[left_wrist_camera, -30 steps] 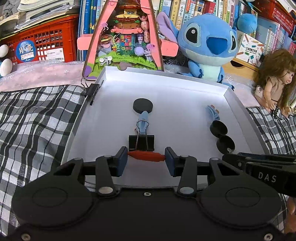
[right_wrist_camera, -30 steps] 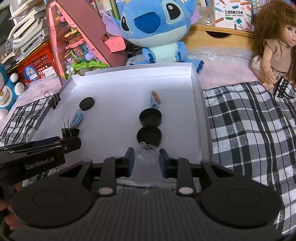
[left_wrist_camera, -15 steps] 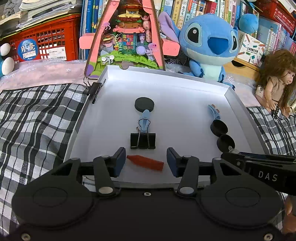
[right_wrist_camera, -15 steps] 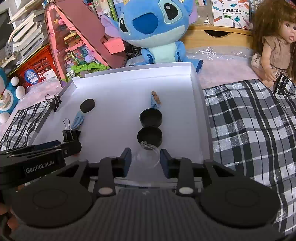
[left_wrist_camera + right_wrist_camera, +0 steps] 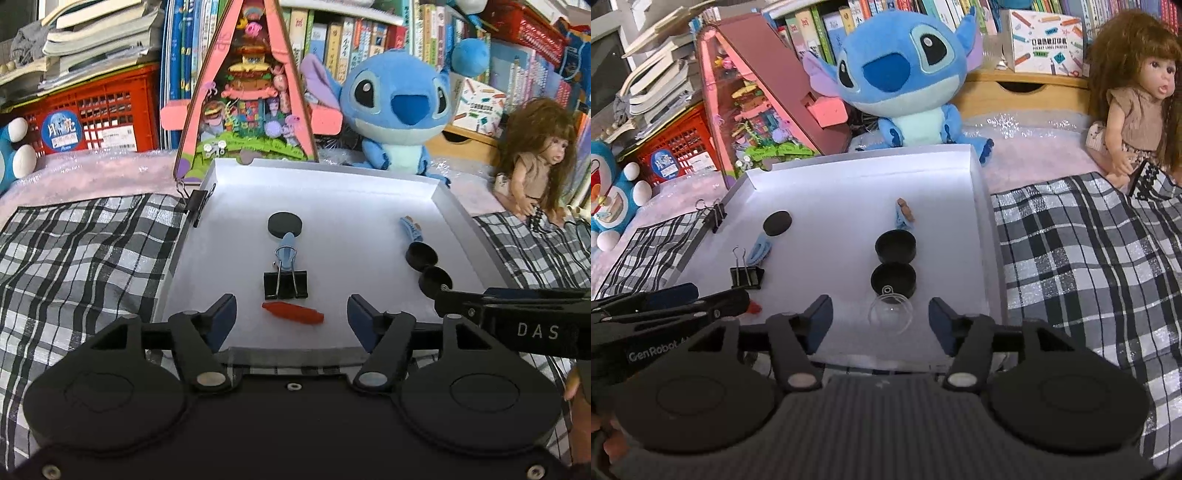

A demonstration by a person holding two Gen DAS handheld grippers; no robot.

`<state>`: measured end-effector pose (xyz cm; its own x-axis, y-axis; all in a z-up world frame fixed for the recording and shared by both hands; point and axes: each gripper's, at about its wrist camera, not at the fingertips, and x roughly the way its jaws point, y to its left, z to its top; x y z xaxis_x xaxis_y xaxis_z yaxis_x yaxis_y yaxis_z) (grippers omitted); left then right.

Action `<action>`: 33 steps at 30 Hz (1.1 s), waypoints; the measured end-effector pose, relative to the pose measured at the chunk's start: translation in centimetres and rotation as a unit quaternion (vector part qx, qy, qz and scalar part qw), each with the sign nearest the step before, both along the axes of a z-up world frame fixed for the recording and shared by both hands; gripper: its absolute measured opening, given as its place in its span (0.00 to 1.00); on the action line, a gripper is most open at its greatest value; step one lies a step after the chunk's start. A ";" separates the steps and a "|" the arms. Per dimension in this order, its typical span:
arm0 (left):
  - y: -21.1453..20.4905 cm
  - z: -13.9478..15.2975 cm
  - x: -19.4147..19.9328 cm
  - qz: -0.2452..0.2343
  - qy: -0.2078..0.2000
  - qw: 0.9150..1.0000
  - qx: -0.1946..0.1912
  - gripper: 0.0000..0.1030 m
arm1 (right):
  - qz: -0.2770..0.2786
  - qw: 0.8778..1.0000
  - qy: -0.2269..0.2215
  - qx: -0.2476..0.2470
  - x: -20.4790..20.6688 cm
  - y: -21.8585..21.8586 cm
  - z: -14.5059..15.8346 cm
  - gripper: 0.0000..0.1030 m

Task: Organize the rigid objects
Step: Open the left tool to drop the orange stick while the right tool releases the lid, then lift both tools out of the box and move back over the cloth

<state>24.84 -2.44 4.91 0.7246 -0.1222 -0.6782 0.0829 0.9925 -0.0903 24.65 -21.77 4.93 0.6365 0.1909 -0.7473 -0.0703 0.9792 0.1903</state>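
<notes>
**Left wrist and right wrist views: two columns laid out in the tray, both grippers empty**

Left wrist view. The left gripper (image 5: 291,317) has its jaws spread wide and holds nothing; the red piece (image 5: 292,312) lies flat on the tray floor between the blue pads (image 5: 223,316), touching neither. Outward toward 12 o'clock come a black binder clip (image 5: 285,284), a pale blue clip (image 5: 286,248) and a black disc (image 5: 284,224), forming one line. At 3 o'clock the right gripper's tip enters the view.

Right wrist view. The right gripper (image 5: 881,321) is likewise spread and empty; a clear dome (image 5: 889,311) rests on the floor between its fingers, apart from both. Toward 12 o'clock stand two black caps (image 5: 894,281) (image 5: 895,246), then a small blue-and-brown piece (image 5: 904,215). The dome overlaps the nearer cap in this view; whether they touch cannot be told.

Container. The white tray (image 5: 980,206) holds all eight items in two columns, at 10 and at 12 o'clock from the right gripper. A further binder clip (image 5: 716,217) grips the tray's left wall.

Progress, as a judgement. With every loose item inside the tray and aligned, and no stray rigid piece visible on the checked cloth (image 5: 1071,251), the sorting appears nearly or wholly complete; only withdrawal or minor straightening seems left.
</notes>
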 end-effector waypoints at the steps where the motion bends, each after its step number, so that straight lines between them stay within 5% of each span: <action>1: 0.1 0.1 -0.3 -0.001 -0.004 1.000 0.001 0.63 | 0.002 1.000 -0.005 -0.002 -0.3 0.1 0.2 0.73; 12: 0.9 1.1 -4.0 -0.013 -0.039 0.999 0.001 0.66 | 0.015 0.999 -0.040 -0.002 -3.1 0.1 1.7 0.83; 33: 0.3 0.5 -12.8 -0.075 -0.086 0.993 0.014 0.70 | 0.055 0.993 -0.103 -0.019 -11.2 0.3 2.3 0.86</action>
<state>12.03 -2.18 5.38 0.8047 -0.2206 -0.5512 0.2418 0.9697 -0.0352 13.40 -21.48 7.25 0.7528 0.2429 -0.6118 -0.2116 0.9694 0.1245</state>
